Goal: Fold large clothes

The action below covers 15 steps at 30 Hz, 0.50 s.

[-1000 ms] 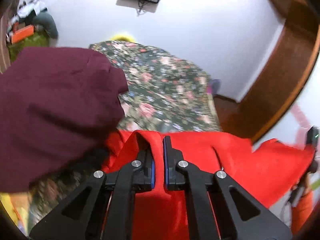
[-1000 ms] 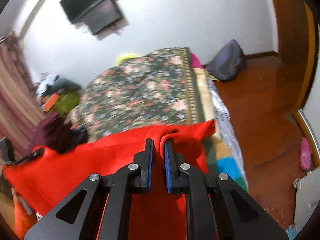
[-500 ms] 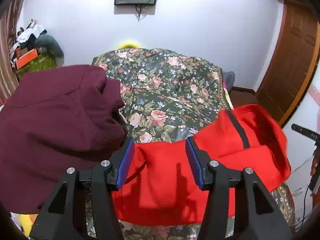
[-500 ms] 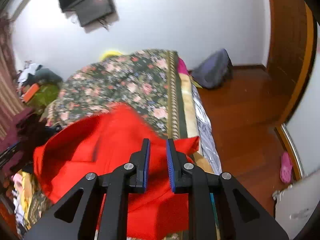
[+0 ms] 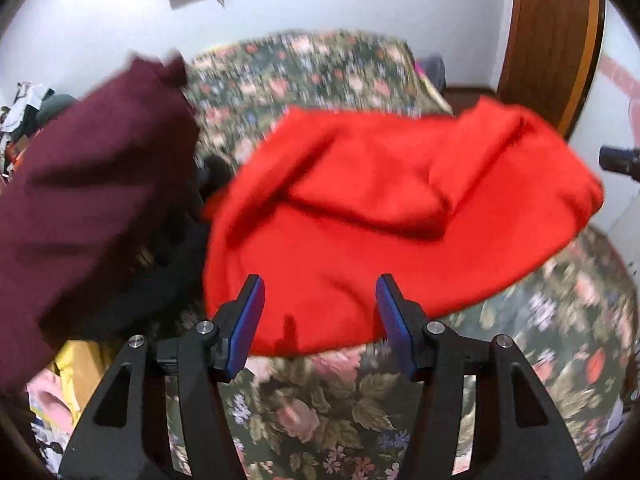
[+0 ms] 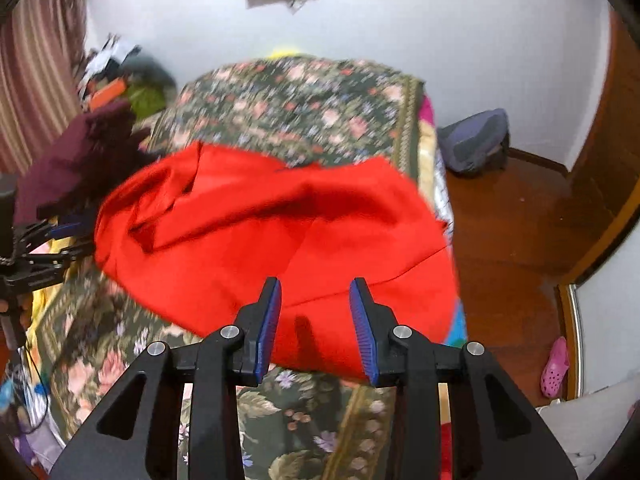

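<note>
Release confirmed, left wrist view: your left gripper (image 5: 318, 312), clamped on the red garment (image 5: 392, 216) a second ago, has just opened wide; nothing sits between the pads. The cloth lies bunched on the floral bedspread (image 5: 320, 412), beside the maroon garment (image 5: 88, 200).

Right wrist view: your right gripper (image 6: 316, 312) has just opened partway, empty. The red garment (image 6: 272, 232) is laid down, so you must regrip for the next fold.

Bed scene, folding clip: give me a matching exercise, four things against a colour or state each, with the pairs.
Things:
1. red garment
2. maroon garment
3. left gripper
4. slipper

Descriptions:
A. pink, on the wooden floor
B. lying loose on the floral bedspread
C. dark, at the bed's left side
D. jaws apart, nothing between the pads

Pairs: 1-B, 2-C, 3-D, 4-A
</note>
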Available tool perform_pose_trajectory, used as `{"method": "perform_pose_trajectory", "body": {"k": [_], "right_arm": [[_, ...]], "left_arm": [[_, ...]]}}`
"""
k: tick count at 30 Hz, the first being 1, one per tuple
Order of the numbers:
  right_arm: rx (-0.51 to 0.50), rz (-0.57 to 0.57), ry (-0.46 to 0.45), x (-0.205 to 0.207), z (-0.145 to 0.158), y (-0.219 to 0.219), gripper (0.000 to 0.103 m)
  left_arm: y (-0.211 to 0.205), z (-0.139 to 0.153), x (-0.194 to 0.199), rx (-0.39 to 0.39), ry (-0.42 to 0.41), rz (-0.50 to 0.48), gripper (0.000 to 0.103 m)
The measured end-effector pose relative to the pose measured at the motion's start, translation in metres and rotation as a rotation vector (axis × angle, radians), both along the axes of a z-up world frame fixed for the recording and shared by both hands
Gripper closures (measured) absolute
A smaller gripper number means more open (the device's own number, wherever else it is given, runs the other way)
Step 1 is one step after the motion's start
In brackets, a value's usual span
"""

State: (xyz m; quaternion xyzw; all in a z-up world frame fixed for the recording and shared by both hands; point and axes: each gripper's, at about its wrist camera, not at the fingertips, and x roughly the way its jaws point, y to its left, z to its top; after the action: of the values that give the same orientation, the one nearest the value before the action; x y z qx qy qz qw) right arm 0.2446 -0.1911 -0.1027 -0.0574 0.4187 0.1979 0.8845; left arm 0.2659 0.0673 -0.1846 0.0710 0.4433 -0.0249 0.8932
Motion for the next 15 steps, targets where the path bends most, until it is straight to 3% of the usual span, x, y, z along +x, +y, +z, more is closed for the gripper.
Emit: {"method": "perform_pose_trajectory", "body": {"k": [3,6,9,12,15], "right_arm": [[-0.005,0.03,0.043,0.014,-0.017,0.018,0.071],[-0.006,0.053,0.066,0.032,-0.028,0.036,0.071],[-0.031,0.08,0.084,0.056,-0.035,0.056,0.07],[-0.02,0.09,0.136,0.082,-0.041,0.067,0.069],[0.024,0.035,0.186,0.12,-0.044,0.069,0.069]], "left_arm": [[-0.009,-0.02,0.016,0.016,0.037,0.004,0.046],[-0.016,-0.03,0.037,-0.016,0.053,-0.002,0.046],[-0.023,-0.034,0.061,-0.046,0.055,-0.028,0.046],[-0.03,-0.037,0.089,-0.029,0.041,-0.044,0.046],[-0.029,-0.033,0.127,-0.007,0.03,-0.02,0.046]]}}
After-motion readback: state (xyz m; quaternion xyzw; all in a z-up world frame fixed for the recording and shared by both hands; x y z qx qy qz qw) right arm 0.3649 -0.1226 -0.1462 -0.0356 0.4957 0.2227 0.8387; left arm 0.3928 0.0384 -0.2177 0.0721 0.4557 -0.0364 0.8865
